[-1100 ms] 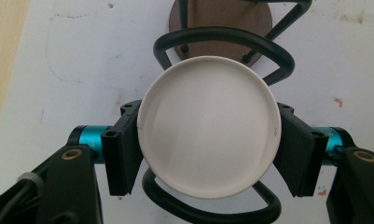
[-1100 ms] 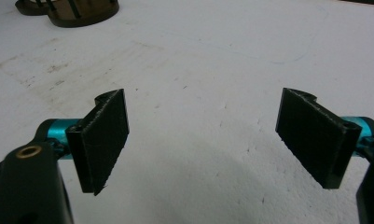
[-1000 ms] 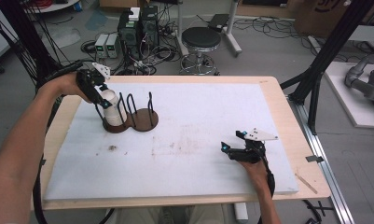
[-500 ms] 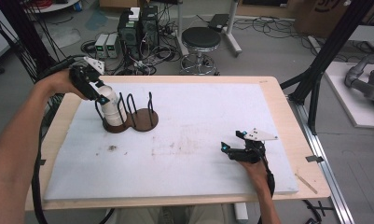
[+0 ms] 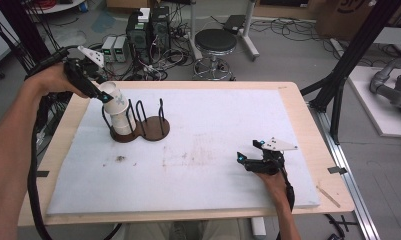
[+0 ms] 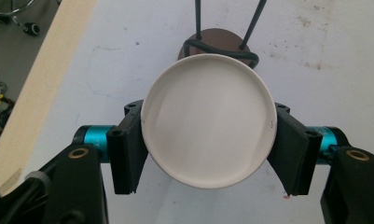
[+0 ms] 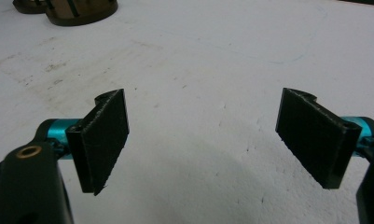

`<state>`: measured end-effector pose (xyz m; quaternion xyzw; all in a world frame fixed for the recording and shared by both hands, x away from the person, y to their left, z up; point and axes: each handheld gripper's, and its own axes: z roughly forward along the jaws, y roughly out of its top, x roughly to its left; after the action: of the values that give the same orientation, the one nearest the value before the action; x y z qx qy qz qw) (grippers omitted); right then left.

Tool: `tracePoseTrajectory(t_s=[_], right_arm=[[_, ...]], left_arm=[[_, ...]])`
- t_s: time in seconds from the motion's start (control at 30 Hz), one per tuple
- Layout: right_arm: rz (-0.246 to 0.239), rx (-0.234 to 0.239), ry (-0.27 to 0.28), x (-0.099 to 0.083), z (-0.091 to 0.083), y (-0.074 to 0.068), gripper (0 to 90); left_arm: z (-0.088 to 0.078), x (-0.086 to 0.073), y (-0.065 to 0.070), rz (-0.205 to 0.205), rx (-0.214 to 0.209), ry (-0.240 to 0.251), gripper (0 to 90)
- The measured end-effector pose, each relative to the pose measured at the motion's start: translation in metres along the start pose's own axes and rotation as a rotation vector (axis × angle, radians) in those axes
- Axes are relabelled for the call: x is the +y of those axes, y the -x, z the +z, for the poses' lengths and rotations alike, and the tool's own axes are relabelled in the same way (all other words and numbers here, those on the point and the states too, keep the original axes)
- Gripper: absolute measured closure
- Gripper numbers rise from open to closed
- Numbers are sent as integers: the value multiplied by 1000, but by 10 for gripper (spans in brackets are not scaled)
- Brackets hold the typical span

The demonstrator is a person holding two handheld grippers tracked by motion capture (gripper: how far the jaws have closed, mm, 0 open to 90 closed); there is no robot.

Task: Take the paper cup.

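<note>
White padding covers the tabletop [image 5: 213,150]. At upper left, the left claw [image 5: 104,96] grips a paper cup [image 5: 119,107] tilted above the wire rack [image 5: 143,125]. At lower right, the right claw [image 5: 245,159] rests wide and empty.

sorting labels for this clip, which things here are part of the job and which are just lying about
In the job: left gripper, shut on the white paper cup; wire cup holder.

Lying about: open right gripper, stool, computer boxes on the floor.
</note>
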<state>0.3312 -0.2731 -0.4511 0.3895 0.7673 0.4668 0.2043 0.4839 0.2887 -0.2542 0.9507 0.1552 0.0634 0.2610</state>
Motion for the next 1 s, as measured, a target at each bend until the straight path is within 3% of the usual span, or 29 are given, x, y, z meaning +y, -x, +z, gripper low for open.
tracePoseTrajectory(t_s=[0.23,0.57,0.63,0.67,0.77,0.87,1.0], right_arm=[[-4,0,3,0,0,1,175],[-3,0,3,0,0,1,175],[-2,2,3,0,0,1,175],[-2,2,3,0,0,1,175],[-1,2,2,0,0,1,175],[-1,3,1,0,0,1,175],[-4,3,0,0,0,1,175]], left_arm=[[-21,7,5,11,29,17,357],[-30,7,10,7,43,39,357],[-34,7,14,-9,39,97,357],[-34,7,14,-9,39,97,357],[-36,5,23,-20,21,159,358],[-37,-1,33,-24,8,258,358],[-32,-5,51,-22,-24,352,359]])
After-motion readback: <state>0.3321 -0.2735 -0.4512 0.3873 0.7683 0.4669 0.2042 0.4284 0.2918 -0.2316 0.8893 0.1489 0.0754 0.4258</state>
